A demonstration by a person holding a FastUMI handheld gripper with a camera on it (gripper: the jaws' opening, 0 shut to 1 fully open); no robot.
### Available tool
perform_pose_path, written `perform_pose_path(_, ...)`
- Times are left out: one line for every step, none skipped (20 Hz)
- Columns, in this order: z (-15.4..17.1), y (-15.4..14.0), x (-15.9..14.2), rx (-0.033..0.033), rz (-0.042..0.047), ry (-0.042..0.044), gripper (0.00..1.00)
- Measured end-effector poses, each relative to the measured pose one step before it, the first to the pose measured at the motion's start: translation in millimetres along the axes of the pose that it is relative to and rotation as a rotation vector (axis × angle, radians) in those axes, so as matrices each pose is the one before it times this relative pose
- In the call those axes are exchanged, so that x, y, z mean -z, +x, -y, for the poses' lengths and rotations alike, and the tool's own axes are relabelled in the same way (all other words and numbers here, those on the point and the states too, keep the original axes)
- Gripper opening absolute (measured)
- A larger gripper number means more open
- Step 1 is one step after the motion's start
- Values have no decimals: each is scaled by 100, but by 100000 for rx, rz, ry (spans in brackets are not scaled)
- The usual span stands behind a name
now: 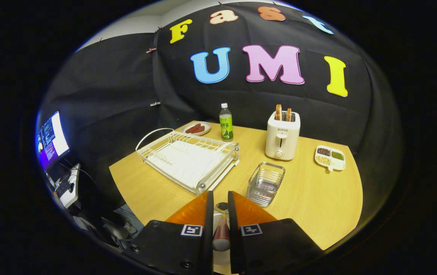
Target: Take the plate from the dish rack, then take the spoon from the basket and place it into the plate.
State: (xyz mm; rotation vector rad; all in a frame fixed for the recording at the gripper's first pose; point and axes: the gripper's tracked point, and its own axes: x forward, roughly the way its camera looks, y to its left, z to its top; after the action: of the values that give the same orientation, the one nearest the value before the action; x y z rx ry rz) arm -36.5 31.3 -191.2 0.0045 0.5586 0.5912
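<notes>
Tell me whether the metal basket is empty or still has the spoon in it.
Empty. The basket beyond the fingers shows only its bare perforated bottom, and the spoon sits between the fingers of the gripper, which are closed on its handle.

Overall light: bright and even on the table (318, 198), dim toward the booth's cloth wall (107, 95).
Source: seemingly overhead; soft, short shadows under the toaster (282, 135) and bottle (225, 123).
Glare: pale sheen on the dish rack (188, 158) and wire basket (266, 184); monitor (52, 139) blown out.
Distortion: strong fisheye bending, table edge curved, rim darkened.
Focus: mid-scene sharp; spoon (221, 229) between the nearly closed fingers of the gripper (220, 202) blurred, too near.
</notes>
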Motion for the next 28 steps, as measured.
perform_pose_path(-151, 1087, 992, 1545, -3048, 973, 21)
perform_pose_path(-204, 779, 344, 1086, -740, 696, 22)
perform_pose_path(-352, 830, 199, 493, -371, -76, 21)
perform_pose_path(-267, 568, 345, 330, -1075, -635, 22)
perform_pose_path(-142, 478, 359, 492, -780, -999, 22)
perform_pose_path(-136, 339, 340, 508, -734, -1307, 22)
perform_pose_path(-78, 288, 551, 334, -932, -1856, 22)
perform_pose_path(144, 254, 638, 1304, -1330, -2299, 22)
perform_pose_path(-46, 95, 616, 839, -763, -2192, 22)
perform_pose_path(98, -31, 391, 735, -527, -1677, 22)
perform_pose_path(22, 0, 593, 573, -975, -1373, 22)
perform_pose_path(-14, -79, 504, 122, -833, -990, 22)
perform_pose_path(33, 58, 587, 108, -1297, -742, 22)
perform_pose_path(55, -84, 714, 195, -1800, -283, 23)
perform_pose_path(1, 38, 641, -79, -1663, 163, 23)
perform_pose_path(96, -8, 433, 205, -1227, 424, 24)
perform_pose_path(222, -42, 117, 692, -301, 545, 23)
perform_pose_path(187, -25, -144, 841, 349, 433, 24)
perform_pose_path(29, -40, -210, 126, 65, 926, 24)
perform_pose_path(-38, 58, -200, 64, 158, 1445, 24)
perform_pose_path(-149, 34, -403, -510, 306, 2069, 24)
perform_pose_path(68, -315, -432, -125, -45, 2462, 43)
perform_pose_path(87, -272, -612, -341, 925, 1929, 62)
perform_pose_path(723, -337, -829, 2179, 1973, 1140, 81)
perform_pose_path(376, -403, -863, 2077, 2083, 1466, 100)
perform_pose_path(330, -660, -873, 1286, 1856, 1730, 97)
perform_pose_path(403, -832, -1014, 1894, 2166, 932, 97)
perform_pose_path(575, -811, -935, 2154, 2202, -236, 97)
